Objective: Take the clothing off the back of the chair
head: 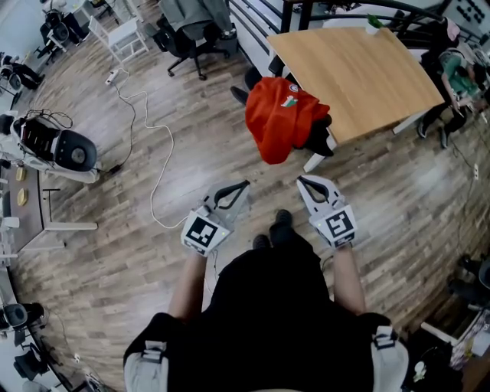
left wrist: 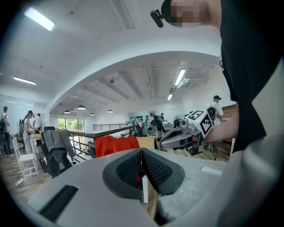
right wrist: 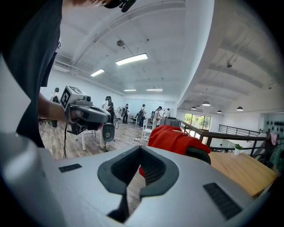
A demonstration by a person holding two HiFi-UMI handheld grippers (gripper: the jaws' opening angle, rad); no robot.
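Ahead, the red jacket [head: 282, 115] drapes the chair [head: 321, 140] by the table's [head: 360, 69] corner; likely soft, light, best pinched at its top fold. My left tool [head: 243, 184] and right tool [head: 301, 181] are clenched, empty.

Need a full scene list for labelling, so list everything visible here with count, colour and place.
clothing: one, red, draped over the chair back beside the table
chair: one, black, mostly hidden under the clothing
table: one, light wood top, upper right
office chair: one, black, top centre, with a grey garment on it
cable: one, white, trailing over the floor, left of centre
machine: one, white and black, far left
seated person: one, at the table's right end
shoes: two, black, between the tools
left tool: one, grey, shut, empty
right tool: one, grey, shut, empty
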